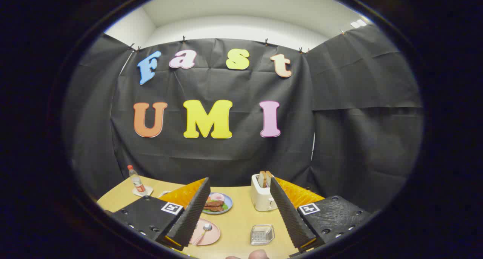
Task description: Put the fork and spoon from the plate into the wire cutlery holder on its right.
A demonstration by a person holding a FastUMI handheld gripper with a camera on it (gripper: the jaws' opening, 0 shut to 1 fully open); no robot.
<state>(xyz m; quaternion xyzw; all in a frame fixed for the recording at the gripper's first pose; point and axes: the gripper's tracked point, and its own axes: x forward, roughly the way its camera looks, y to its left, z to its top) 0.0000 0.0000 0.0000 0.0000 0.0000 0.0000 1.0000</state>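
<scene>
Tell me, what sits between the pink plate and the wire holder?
Nothing: in the gripper view, bare wooden table separates the pink plate, spoon on it, from the wire holder. The claw hovers open above.

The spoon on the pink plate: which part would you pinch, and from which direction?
Probably the handle. The spoon lies flat on the pink plate, bowl pointing away, slim handle slanting back under the left finger of the open tongs. I would come from above, fingers set across the handle near its middle; the plate's low rim hinders a sideways approach.
</scene>
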